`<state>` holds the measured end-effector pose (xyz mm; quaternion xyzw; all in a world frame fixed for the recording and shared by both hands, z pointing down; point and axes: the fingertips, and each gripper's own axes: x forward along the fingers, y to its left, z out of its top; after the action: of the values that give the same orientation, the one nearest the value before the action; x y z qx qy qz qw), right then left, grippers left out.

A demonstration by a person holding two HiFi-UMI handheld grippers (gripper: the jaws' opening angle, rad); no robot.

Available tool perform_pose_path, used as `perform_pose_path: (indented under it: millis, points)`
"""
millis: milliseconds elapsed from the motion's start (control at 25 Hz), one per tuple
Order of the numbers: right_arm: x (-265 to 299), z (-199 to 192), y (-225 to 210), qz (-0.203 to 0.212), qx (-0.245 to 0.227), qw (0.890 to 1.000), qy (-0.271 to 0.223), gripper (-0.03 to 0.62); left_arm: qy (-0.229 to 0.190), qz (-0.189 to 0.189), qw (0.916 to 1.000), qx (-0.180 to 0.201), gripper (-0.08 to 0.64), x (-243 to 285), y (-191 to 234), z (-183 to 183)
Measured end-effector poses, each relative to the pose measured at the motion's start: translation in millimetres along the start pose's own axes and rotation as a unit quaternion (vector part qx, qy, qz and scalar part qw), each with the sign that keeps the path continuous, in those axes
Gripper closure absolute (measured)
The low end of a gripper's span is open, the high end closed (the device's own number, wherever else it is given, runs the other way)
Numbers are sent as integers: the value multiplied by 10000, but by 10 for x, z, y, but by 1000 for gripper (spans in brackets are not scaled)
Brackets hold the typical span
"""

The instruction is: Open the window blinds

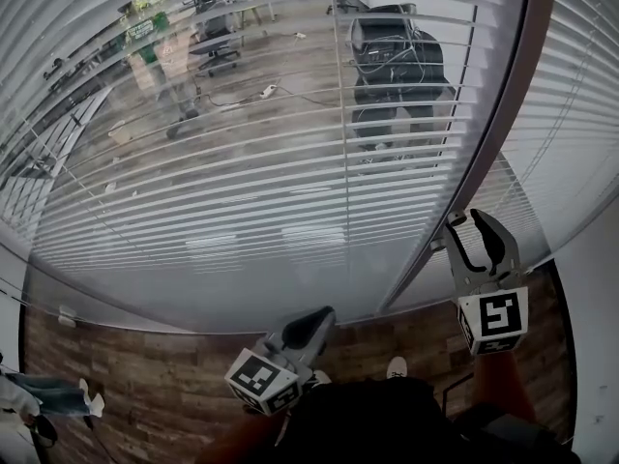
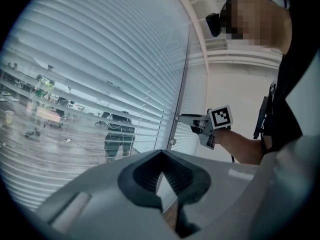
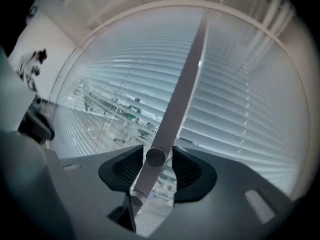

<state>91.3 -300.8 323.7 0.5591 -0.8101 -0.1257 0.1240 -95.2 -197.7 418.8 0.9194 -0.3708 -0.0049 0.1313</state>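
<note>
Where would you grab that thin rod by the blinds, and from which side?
Grip the wand just above its lower end, coming level from the room side, jaws either side. A thin round rod hanging before the blinds, it probably twists best pinched crosswise.

Pale daylight through blinds (image 1: pixel 290 191), fisheye edges

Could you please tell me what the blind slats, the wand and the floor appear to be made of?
Slats: probably painted aluminium or plastic; thin, white, slightly glossy.
Wand: likely matte grey plastic; smooth round rod.
Floor: wood-look planks, perhaps laminate; grain visible.
</note>
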Motion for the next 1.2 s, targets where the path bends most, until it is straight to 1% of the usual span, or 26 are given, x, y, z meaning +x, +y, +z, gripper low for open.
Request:
perform_pose_path:
  millis: [40,80,160,200,240,280,360,480,560,680,760,840,960,1080,1200]
  points:
    - [-5,-14,-21,74,449,9990,-38,382,4,6,10000,-6,560,1,-3,10]
    - [-8,-22,-33,158,953,9953,-86,382,-11,2,10000,-15,560,3,-8,19]
    - [-3,-35,-37,329,1857,9819,-146,385,-65,-23,10000,-24,560,6,-15,17]
    - [4,-53,-37,385,2152,9757,-139,388,-91,-29,9999,-34,560,9,-21,29]
    - [11,-73,-39,412,2318,9718,-121,395,-100,-28,9999,-42,560,8,-25,35]
    - [16,-91,-40,416,2376,9704,-99,400,-79,-21,10000,-37,560,2,-23,24]
    - [20,-104,-40,395,2350,9712,-77,405,-15,4,10000,-29,560,-12,-18,11]
    - [28,-96,-36,389,2337,9715,-91,423,-76,-3,9999,-81,560,-8,-28,41]
    - [34,-97,-40,387,2365,9708,-103,435,-22,15,10000,-39,560,-11,-14,-4]
    - [40,-101,-41,401,2376,9705,-106,437,-6,24,10000,-26,560,-13,-3,-31]
    - [41,-89,-44,413,2302,9722,-85,437,-28,16,10000,-30,560,-12,-9,-28]
    - [41,-59,-53,418,2149,9757,-49,437,-26,23,10000,-50,560,-10,-20,-2]
    - [39,-42,-51,377,1800,9829,11,439,-73,-6,10000,-64,560,-3,-41,46]
    - [41,-69,-27,329,1471,9885,67,440,-11,8,10000,-41,560,-9,-25,-5]
    - [43,-78,-16,249,1015,9944,138,442,-20,6,10000,-57,560,-5,-23,-17]
